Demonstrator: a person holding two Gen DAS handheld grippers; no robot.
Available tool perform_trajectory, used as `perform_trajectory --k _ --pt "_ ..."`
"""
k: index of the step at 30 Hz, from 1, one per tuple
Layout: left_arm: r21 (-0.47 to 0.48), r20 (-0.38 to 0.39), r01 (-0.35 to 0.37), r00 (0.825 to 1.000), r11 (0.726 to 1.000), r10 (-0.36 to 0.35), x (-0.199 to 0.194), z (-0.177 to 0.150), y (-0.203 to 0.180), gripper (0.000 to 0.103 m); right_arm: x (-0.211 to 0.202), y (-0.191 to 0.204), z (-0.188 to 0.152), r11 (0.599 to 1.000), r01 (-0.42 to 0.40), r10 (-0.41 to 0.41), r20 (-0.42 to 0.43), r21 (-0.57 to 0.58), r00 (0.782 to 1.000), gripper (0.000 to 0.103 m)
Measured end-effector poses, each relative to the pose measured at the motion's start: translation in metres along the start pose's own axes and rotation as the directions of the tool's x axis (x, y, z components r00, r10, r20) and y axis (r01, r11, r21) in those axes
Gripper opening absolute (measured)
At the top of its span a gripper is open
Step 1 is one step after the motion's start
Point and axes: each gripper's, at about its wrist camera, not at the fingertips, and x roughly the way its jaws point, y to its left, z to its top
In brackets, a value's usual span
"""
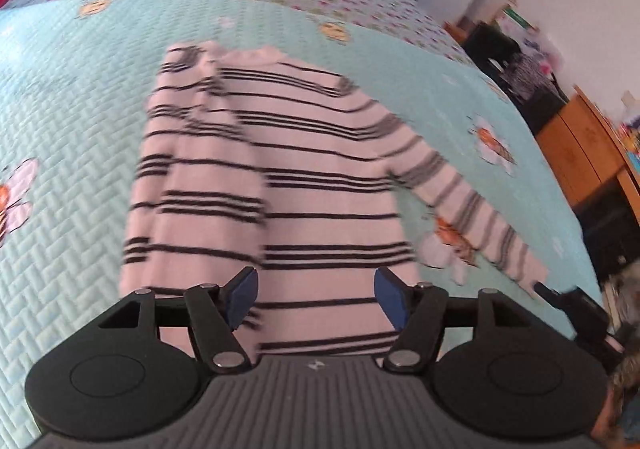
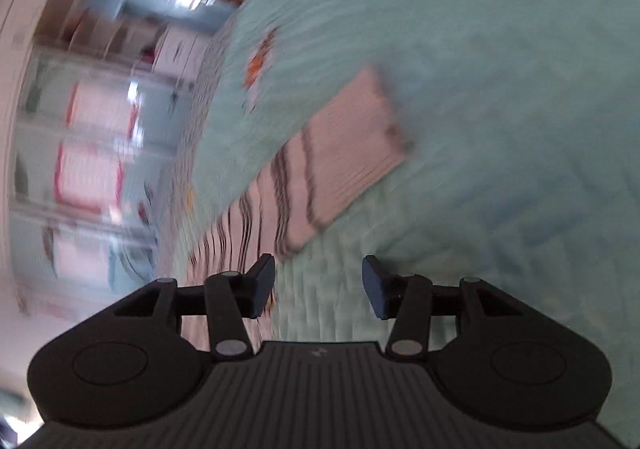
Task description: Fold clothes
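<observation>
Sweater (image 1: pixel 280 177): pink with dark stripes, lying flat on the quilted aqua bedspread (image 1: pixel 80 153), collar at the far end.
Sleeves: left one folded over the body; right one (image 2: pixel 344 153) stretched out to the near right.
Left gripper (image 1: pixel 316 299): fingers spread, holding nothing, above the near hem.
Right gripper (image 2: pixel 318 285): fingers spread, holding nothing, near the sleeve cuff; view blurred.

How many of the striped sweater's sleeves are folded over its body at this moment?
1. One sleeve lies folded across the striped sweater, on the left of the left wrist view. The other sleeve lies stretched out on the bedspread to the right, unfolded.
</observation>
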Motion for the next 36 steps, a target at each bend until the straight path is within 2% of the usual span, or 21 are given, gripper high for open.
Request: perform_trajectory --k 3,6,9,10,11,12,13,14,15,17,18,21,23,24,27,28,29,32,36 --pt "0.043 -0.019 0.009 1.0 0.999 -0.009 0.001 0.007 -0.029 0.068 0.014 -0.004 0.008 0.997 -0.013 0.007 0.072 0.079 0.997 0.05" --pt "0.069 -0.062 -0.025 0.998 0.997 0.029 0.012 0.012 -0.049 0.069 0.028 -0.004 0.019 0.992 -0.021 0.002 0.154 0.123 0.988 0.05" --pt "0.05 -0.127 -0.056 0.99 0.997 0.061 0.025 0.012 -0.052 0.069 0.042 0.0 0.021 0.989 -0.028 -0.004 0.215 0.145 0.977 0.047" --pt "0.046 -0.134 -0.06 0.989 0.997 0.066 0.027 0.011 -0.052 0.069 0.046 0.003 0.022 0.993 -0.011 -0.015 0.217 0.119 0.976 0.04" --pt "0.044 -0.136 -0.064 0.988 0.997 0.069 0.028 0.01 -0.052 0.069 0.05 0.009 0.023 0.998 0.008 -0.021 0.204 0.064 0.979 0.024" --pt "0.046 -0.135 -0.067 0.988 0.997 0.073 0.029 0.009 -0.051 0.069 0.054 0.015 0.025 1.0 0.025 -0.025 0.187 0.001 0.982 0.016" --pt "0.047 -0.135 -0.065 0.988 0.997 0.071 0.03 0.008 -0.05 0.069 0.054 0.024 0.023 0.994 0.028 -0.01 0.175 -0.101 0.984 0.009" --pt "0.048 -0.136 -0.061 0.988 0.997 0.067 0.031 0.007 -0.049 0.069 0.051 0.039 0.015 0.97 0.034 0.011 0.18 -0.242 0.984 0.008" --pt "0.039 -0.14 -0.045 0.989 0.998 0.05 0.033 0.006 -0.047 0.069 0.048 0.056 0.004 0.921 0.044 0.032 0.188 -0.388 0.982 0.008" --pt "0.005 -0.156 0.007 0.988 1.0 -0.006 0.036 0.008 -0.044 0.069 0.038 0.087 -0.026 0.771 0.015 0.109 0.155 -0.636 0.982 0.007" --pt "-0.019 -0.168 0.044 0.985 0.999 -0.047 0.038 0.01 -0.041 0.069 0.033 0.1 -0.043 0.679 -0.004 0.14 0.124 -0.734 0.982 0.007" --pt "-0.06 -0.201 0.189 0.959 0.98 -0.197 0.044 0.016 -0.044 0.069 0.023 0.117 -0.102 0.334 0.011 0.162 0.069 -0.943 0.984 0.007" --pt "-0.052 -0.2 0.249 0.946 0.967 -0.254 0.049 0.019 -0.05 0.07 0.018 0.114 -0.13 0.189 0.02 0.152 0.05 -0.982 0.987 0.007" --pt "-0.064 -0.205 0.257 0.942 0.964 -0.265 0.054 0.02 -0.051 0.07 0.018 0.109 -0.145 0.086 0.041 0.148 0.053 -0.995 0.988 0.007" --pt "-0.16 -0.238 0.269 0.923 0.95 -0.302 0.076 0.017 -0.046 0.073 0.02 0.093 -0.192 -0.269 0.115 0.142 0.079 -0.956 0.987 0.007" --pt "-0.206 -0.251 0.27 0.915 0.941 -0.317 0.085 0.014 -0.04 0.073 0.019 0.088 -0.2 -0.325 0.111 0.138 0.069 -0.939 0.988 0.007" --pt "-0.254 -0.264 0.267 0.905 0.93 -0.333 0.093 0.011 -0.034 0.073 0.018 0.084 -0.203 -0.34 0.1 0.136 0.056 -0.935 0.989 0.007" --pt "-0.392 -0.262 0.287 0.876 0.874 -0.405 0.112 0.0 -0.016 0.073 0.018 0.08 -0.198 -0.324 0.101 0.138 0.058 -0.941 0.989 0.007" --pt "-0.516 -0.204 0.343 0.841 0.785 -0.501 0.124 -0.007 -0.005 0.073 0.012 0.083 -0.183 -0.241 0.093 0.171 0.052 -0.966 0.984 0.007"
